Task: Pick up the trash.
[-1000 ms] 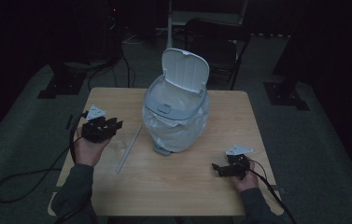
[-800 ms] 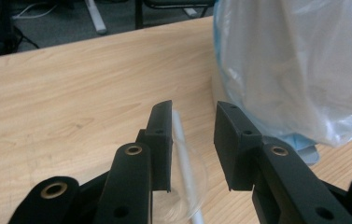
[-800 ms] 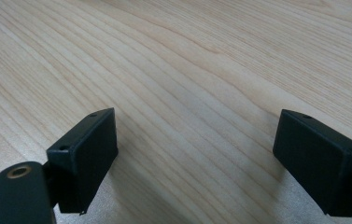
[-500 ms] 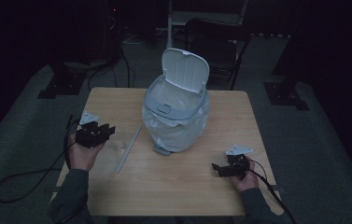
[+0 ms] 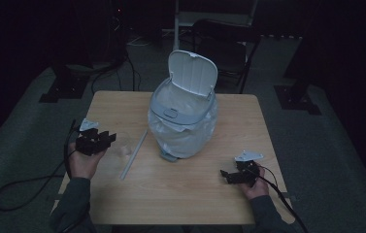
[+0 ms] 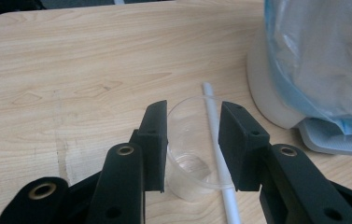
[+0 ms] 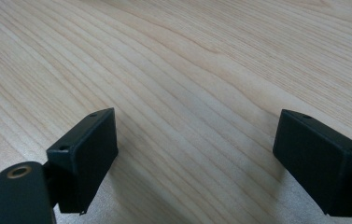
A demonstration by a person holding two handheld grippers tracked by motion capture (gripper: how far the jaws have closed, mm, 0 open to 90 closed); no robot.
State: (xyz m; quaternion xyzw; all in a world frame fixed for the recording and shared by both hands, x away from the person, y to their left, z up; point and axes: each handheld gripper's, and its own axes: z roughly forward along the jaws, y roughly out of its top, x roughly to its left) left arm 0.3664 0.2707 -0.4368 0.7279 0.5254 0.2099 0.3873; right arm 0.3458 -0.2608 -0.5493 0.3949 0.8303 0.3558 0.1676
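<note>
A: Now, we note the left hand-held gripper (image 6: 191, 140) first. Its jaws have just been opening, and a clear plastic cup (image 6: 190, 154) lies on its side between them, mouth pointing away from us. We see a gap on each side of the cup, so we judge the pads are not pressing it: a reach, not yet a hold.

B: Agreed. Why so wide?

A: We judge the jaws are set wider than the cup's body so they can straddle it before closing. A white straw (image 6: 218, 149) lies on the counter just beside the cup, passing under its right edge; a careless close could catch it too.

B: And the other hand?

A: The right hand-held gripper (image 7: 194, 158) stands wide with nothing between its jaws, low over bare wood. In the high view it (image 5: 234, 175) rests near the front right of the counter, well apart from the cup. We read it as parked.

B: Outward, then.

A: A white bin (image 5: 183, 116) lined with a pale bag stands mid-counter, lid (image 5: 192, 73) tipped up, so we take it as the cup's likely destination. The counter (image 5: 195, 194) is light wood grain. The room around it is dark; we make out a chair (image 5: 224, 39) behind, stand bases and cables on a grey floor.
</note>
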